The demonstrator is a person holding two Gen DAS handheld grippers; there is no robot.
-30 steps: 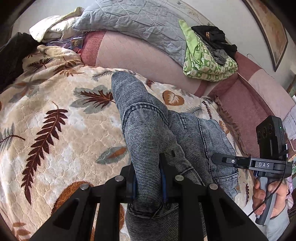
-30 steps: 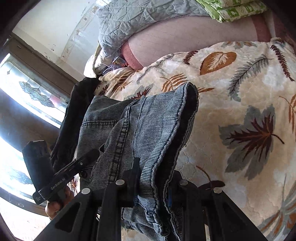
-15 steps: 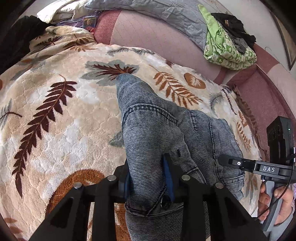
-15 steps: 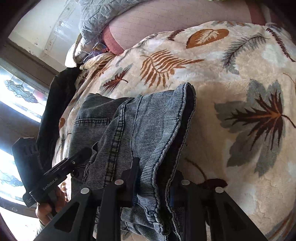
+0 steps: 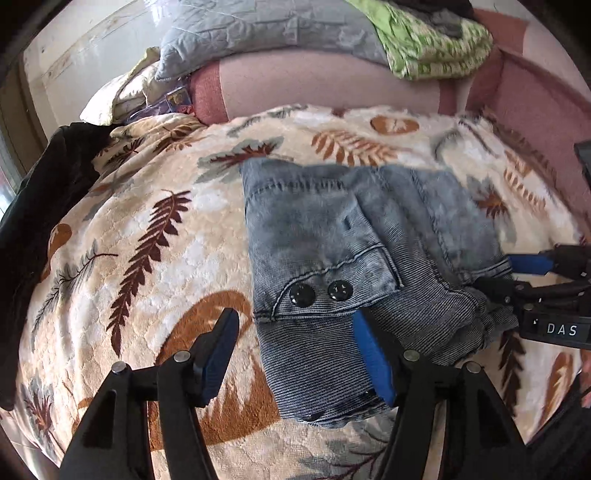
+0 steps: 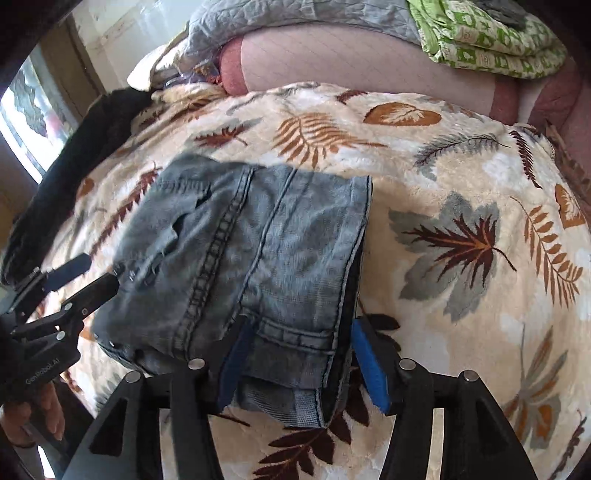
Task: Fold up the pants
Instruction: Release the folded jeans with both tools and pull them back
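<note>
Left wrist view, nearest: left gripper (image 5: 295,354), jaws spread wide and empty, blue pads on either side of the near corner of the pants (image 5: 354,266).
Right wrist view, nearest: right gripper (image 6: 301,363), jaws apart, straddling the near hem edge of the pants (image 6: 258,258) without pinching it.
Pants: grey-blue denim, folded into a compact stack, lying flat on the leaf-print blanket (image 5: 147,229); two dark buttons (image 5: 319,291) face up near the left gripper.
Each gripper from the other view: right gripper sits at the pants' right edge in the left view, left gripper at the pants' left edge in the right view, both with jaws parted.
Blanket: cream with brown and grey leaves, spread under the pants on a bed.
Left side: black garment (image 6: 74,155) along the blanket's edge.
Far: pink headboard (image 5: 325,85), grey quilt (image 5: 266,33) and green patterned cloth (image 6: 487,33) piled on top.
</note>
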